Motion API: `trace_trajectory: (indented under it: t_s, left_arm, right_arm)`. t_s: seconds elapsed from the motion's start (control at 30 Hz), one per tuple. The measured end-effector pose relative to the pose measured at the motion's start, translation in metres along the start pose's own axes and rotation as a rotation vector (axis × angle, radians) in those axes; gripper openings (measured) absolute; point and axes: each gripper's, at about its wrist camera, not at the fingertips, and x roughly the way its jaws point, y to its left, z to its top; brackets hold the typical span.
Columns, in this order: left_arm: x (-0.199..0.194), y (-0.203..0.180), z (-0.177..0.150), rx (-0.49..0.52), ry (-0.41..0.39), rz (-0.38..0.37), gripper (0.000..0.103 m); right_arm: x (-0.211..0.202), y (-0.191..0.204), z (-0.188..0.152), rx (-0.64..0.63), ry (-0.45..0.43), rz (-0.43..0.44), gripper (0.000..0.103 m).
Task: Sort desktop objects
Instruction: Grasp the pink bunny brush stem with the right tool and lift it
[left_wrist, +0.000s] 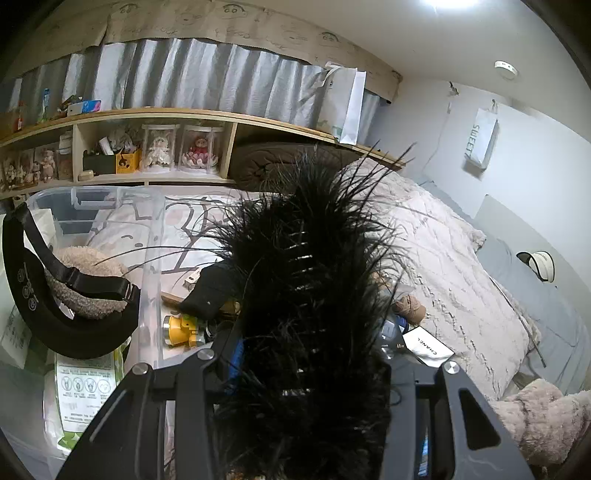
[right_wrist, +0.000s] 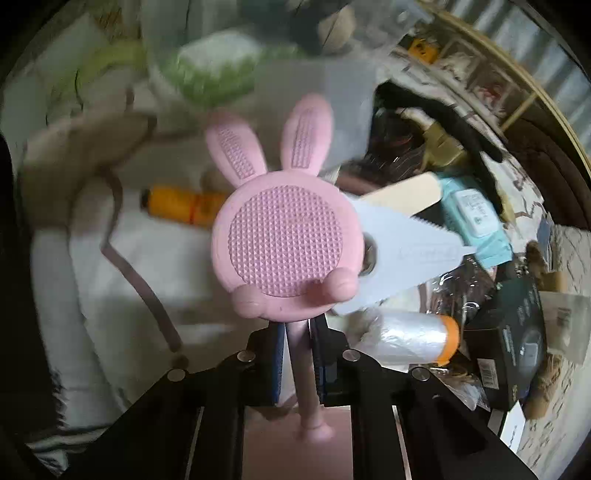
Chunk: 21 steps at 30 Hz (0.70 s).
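Note:
In the left wrist view a bushy black feather piece (left_wrist: 306, 258) with a ribbed spine stands up between the jaws of my left gripper (left_wrist: 310, 354), which is shut on its lower part; the feathers hide much of the clutter behind. In the right wrist view my right gripper (right_wrist: 298, 332) is shut on the thin stem of a pink rabbit-shaped brush (right_wrist: 284, 236). The brush has a studded round face and two ears, and it is held above the pile. The background there is motion-blurred.
A clear plastic bin (left_wrist: 151, 258) at left holds a black visor (left_wrist: 55, 314) and a beige plush. Nearby lie a yellow toy (left_wrist: 181, 328) and a white CHANEL box (left_wrist: 428, 347). Under the brush are an orange tube (right_wrist: 177, 203), a white serrated piece (right_wrist: 406, 243), a blue wipes pack (right_wrist: 476, 221) and a black box (right_wrist: 513, 347).

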Motion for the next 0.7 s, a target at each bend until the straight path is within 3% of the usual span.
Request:
trace_trajectory:
  t_s: [0.13,0.7]
  left_arm:
    - [-0.003,-0.001,0.001,0.0,-0.005,0.004,0.044]
    - [-0.014,-0.003,0.005,0.007,-0.036,0.011,0.044]
  right_arm:
    - [-0.007,-0.014,-0.014,0.11,-0.06,0.047,0.012]
    - [-0.031,-0.094,-0.025,0.466,-0.163,-0.044,0.012]
